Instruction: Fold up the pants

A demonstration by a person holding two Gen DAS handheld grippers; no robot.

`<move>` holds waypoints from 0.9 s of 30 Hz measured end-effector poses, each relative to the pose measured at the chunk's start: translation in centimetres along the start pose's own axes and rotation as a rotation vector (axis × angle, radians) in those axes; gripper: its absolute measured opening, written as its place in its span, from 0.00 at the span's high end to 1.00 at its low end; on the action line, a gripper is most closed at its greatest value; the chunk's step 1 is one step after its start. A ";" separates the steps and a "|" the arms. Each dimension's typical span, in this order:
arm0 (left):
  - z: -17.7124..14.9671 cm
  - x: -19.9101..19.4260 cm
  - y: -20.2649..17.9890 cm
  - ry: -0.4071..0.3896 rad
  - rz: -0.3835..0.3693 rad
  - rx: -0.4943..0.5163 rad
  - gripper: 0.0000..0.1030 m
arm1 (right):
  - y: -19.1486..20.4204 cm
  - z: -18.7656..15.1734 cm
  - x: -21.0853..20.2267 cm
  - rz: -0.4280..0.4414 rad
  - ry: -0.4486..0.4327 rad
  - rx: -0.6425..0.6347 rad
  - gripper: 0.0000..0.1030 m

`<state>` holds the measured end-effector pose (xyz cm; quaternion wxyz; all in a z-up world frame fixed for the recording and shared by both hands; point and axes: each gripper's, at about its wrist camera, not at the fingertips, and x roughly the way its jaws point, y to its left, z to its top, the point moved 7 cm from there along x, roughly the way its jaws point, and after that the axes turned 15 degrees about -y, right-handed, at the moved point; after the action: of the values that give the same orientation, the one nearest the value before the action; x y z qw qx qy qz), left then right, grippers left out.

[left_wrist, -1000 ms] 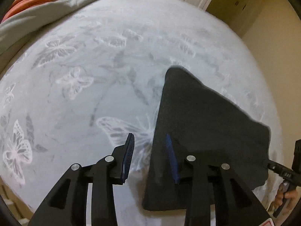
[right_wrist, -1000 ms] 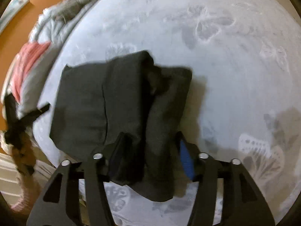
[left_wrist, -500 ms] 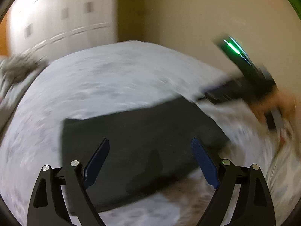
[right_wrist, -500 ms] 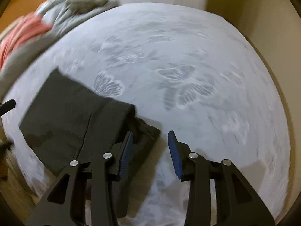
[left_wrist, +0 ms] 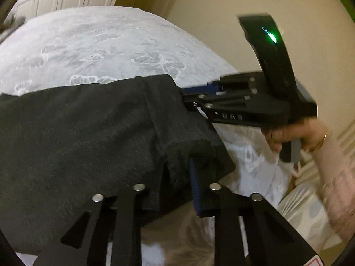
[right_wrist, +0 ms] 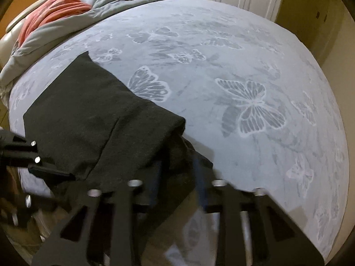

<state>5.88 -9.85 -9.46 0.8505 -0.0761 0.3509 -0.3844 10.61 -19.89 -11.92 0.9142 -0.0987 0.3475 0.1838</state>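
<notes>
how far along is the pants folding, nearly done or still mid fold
Mid fold, probably late. Done: the black pants already lie as a compact layered rectangle on the butterfly bedspread. In hand: the left gripper and right gripper each pinch cloth at the near edge. Left: carry that edge over, release, and flatten the bunched corner.

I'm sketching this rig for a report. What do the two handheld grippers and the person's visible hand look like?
Both the left gripper and the right gripper are matte black, with cut-out linkage arms, silver round pins and blue-padded jaws. In the left wrist view, the right one carries a curved black upright with a green light. The bare right hand wears a thin gold bangle.
</notes>
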 end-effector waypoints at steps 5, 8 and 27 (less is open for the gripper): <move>1.4 -1.8 -0.2 -0.074 -0.011 0.002 0.91 | 1.3 0.4 -0.6 0.060 -0.005 0.022 0.94; 3.1 -4.0 -0.1 -0.155 -0.062 -0.031 0.91 | 2.5 1.6 -2.5 0.149 -0.051 0.095 0.94; 0.4 -2.7 -1.5 -0.053 -0.075 0.054 0.80 | 3.0 0.3 2.2 0.289 0.099 0.480 0.92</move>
<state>3.99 -8.98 -7.14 0.8461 -0.0762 0.3148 -0.4233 11.11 -16.43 -13.31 0.8576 0.1623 0.4358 0.2197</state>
